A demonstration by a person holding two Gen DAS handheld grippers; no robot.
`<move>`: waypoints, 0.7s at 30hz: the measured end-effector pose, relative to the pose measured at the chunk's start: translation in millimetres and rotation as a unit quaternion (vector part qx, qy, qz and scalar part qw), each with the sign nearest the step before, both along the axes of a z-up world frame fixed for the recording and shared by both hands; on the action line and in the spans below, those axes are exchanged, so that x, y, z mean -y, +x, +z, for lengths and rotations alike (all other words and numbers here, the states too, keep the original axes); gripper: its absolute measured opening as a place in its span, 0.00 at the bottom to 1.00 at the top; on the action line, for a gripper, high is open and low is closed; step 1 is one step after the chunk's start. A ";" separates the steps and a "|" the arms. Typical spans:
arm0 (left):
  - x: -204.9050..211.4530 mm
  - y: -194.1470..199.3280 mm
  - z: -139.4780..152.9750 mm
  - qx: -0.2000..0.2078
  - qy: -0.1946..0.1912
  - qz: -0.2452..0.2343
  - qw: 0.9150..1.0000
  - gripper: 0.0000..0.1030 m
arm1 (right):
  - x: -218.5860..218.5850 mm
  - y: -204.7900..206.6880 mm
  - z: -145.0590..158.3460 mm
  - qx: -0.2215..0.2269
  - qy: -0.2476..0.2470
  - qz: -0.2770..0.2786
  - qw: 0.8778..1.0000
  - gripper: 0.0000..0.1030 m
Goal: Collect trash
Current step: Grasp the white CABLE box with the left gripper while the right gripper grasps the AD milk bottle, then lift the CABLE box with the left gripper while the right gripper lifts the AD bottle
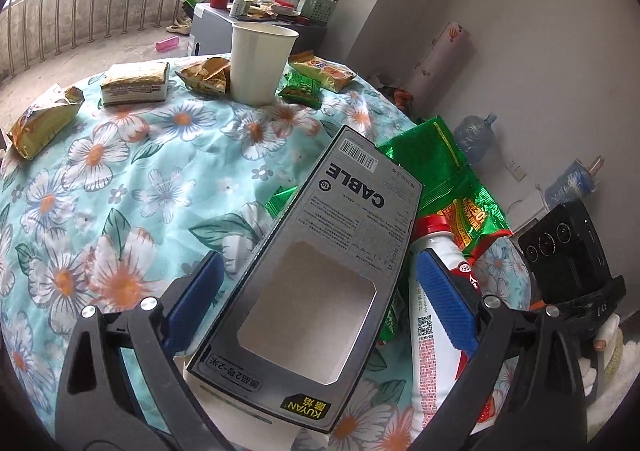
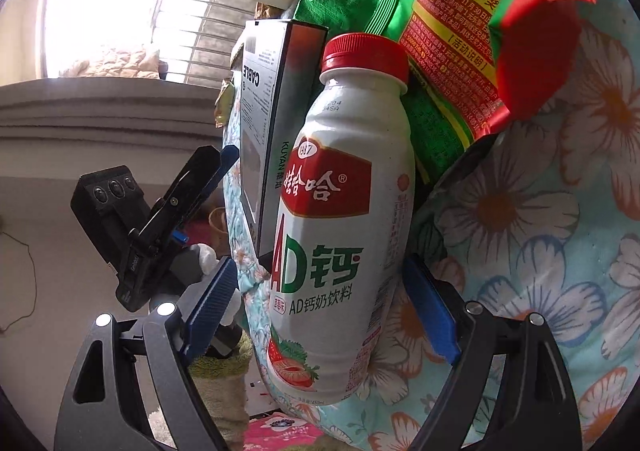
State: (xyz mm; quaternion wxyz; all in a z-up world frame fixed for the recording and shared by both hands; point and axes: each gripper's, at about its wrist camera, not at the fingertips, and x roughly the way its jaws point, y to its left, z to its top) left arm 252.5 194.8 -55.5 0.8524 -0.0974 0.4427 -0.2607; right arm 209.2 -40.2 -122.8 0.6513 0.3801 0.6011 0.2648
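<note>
In the left wrist view, at the far left of the frame, a gold snack bag (image 1: pixel 42 123) is lying near the edge of the flowered tablecloth (image 1: pixel 132 187), and just right of it a wrapped biscuit pack (image 1: pixel 134 83) is sitting flat; both are probably still waiting to be collected. Toward the upper centre a white paper cup (image 1: pixel 260 63) is standing upright with crumpled wrappers touching its base on either side. Lower centre, the left gripper (image 1: pixel 316 311) is straddling an empty grey cable box (image 1: pixel 316 291), its jaws standing apart with a visible gap on each side, so it is holding nothing; the box is lying tilted, one end propped on the green snack bag (image 1: pixel 436 171). To the right, a white milk-drink bottle (image 1: pixel 432 331) is lying beside the box, partly behind the right-hand blue pad.

In the right wrist view, at the left of the frame, the other handheld gripper is showing. In the centre the bottle (image 2: pixel 340 231), red cap pointing away, is lying between the fingers of the right gripper (image 2: pixel 320 303), whose jaws are wide apart and not pressing on it, apparently lined up for a grasp around the body. The cable box (image 2: pixel 264 123) is leaning just left of the bottle, and the green bag (image 2: pixel 440 31) is filling the upper right.
</note>
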 end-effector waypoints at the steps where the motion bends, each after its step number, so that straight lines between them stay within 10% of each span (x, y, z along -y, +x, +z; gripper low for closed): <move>1: -0.6 1.5 -3.0 -0.005 -0.002 -0.005 1.000 0.90 | -0.5 0.6 -2.7 -0.004 0.004 0.000 1.000 0.76; 6: 1.9 0.2 -7.1 -0.006 0.005 -0.037 0.999 0.90 | 6.4 2.0 -11.3 -0.027 0.034 0.003 0.999 0.61; 21: 45.0 -32.8 -10.6 0.035 0.138 -0.090 0.986 0.90 | 54.4 -12.0 12.6 -0.005 0.016 0.020 1.000 0.61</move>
